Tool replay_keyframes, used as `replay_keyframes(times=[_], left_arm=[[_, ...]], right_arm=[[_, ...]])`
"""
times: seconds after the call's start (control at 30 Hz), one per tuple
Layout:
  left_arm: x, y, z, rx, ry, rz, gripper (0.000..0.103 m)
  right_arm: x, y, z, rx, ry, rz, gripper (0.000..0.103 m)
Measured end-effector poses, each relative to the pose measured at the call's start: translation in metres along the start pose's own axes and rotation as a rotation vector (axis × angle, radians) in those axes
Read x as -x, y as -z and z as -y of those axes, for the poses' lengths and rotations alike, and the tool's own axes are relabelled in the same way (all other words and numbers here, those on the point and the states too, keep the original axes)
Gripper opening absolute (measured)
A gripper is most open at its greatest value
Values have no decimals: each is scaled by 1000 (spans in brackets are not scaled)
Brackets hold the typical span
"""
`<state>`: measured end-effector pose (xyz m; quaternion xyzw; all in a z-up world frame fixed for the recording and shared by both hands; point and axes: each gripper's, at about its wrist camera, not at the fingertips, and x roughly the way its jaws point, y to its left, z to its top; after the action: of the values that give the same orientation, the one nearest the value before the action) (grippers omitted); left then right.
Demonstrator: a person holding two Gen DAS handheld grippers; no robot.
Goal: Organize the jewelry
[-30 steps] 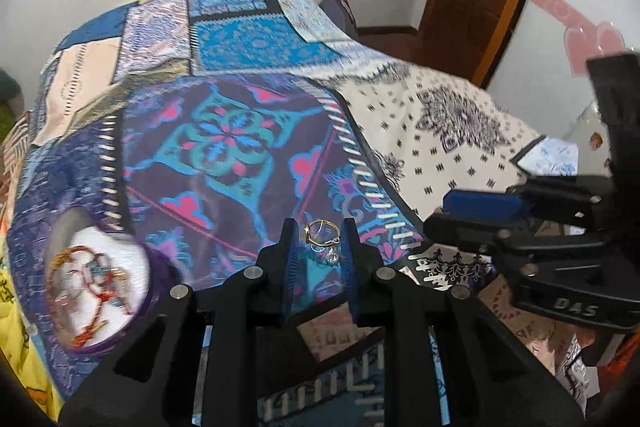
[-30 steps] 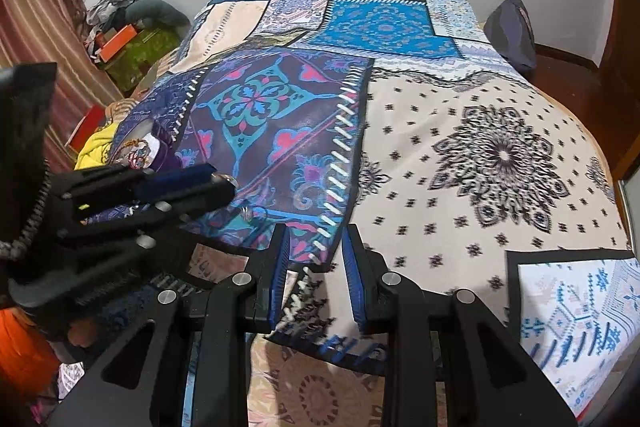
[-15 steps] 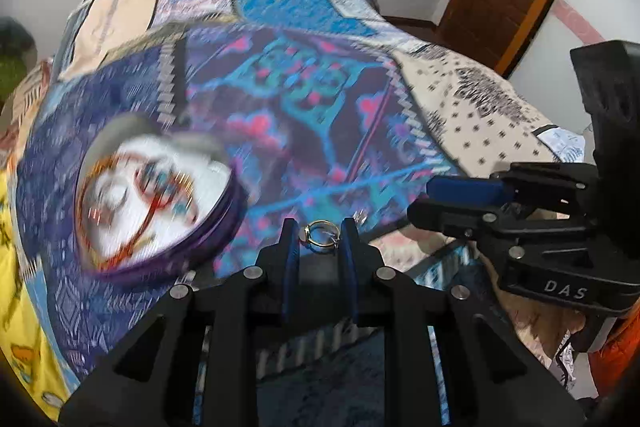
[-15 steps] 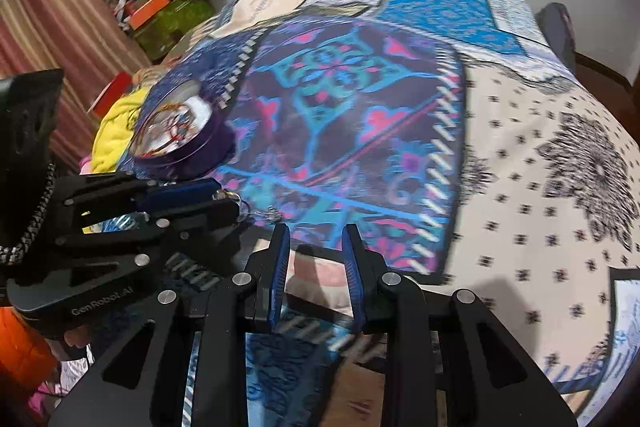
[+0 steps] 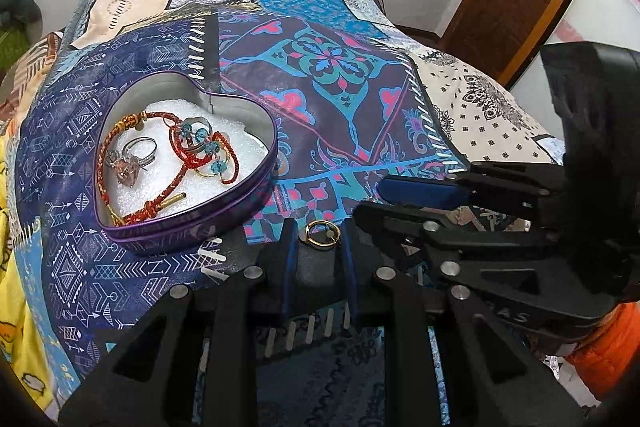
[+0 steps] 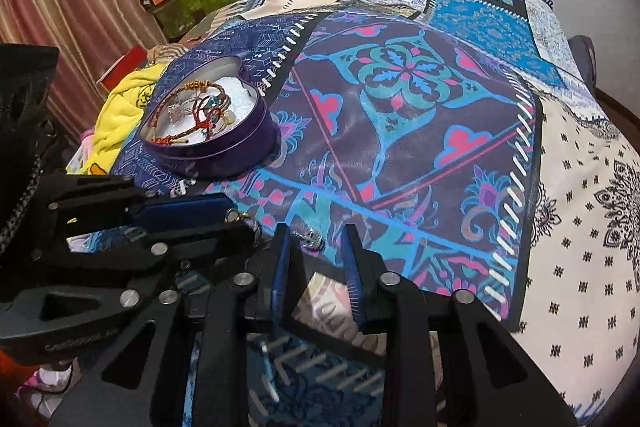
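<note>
A gold ring (image 5: 319,235) is pinched between the nearly closed jaws of the left gripper (image 5: 318,241), just beside the lower right lobe of the heart-shaped tin (image 5: 224,215). The carry-to-tin step is judged to be in hand; a short move over the rim and a release onto the white padding (image 5: 168,195) would be needed. The right gripper (image 6: 316,247) is held level beside the left gripper, partly open and empty.
</note>
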<state>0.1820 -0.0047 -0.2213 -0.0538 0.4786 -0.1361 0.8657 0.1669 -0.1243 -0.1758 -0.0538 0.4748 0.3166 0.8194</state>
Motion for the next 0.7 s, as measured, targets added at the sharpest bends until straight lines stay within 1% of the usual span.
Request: replay_keyframes(times=[0.03,0.13,0.3,0.47,0.53,0.7], left_arm=[[0,0,0,1,2,1,20],[2,-2,-2,15,10,8,20],[11,-11,-2,39,49,45,20],[20,-23,2,59,79,85,20],[22,-26,3,58,75,96,20],[28,-28,6,28,8,114,20]], right_arm=[[-1,-1,0,-3,0,0,9],[-2,-1,0,-5,-11,8,9],[-1,2,-4,12,-18,14,9],[0,4,-3,1,-28,16,9],[2,6,-5,-1,-28,16,9],[7,9,-4,-2,-18,20,9]])
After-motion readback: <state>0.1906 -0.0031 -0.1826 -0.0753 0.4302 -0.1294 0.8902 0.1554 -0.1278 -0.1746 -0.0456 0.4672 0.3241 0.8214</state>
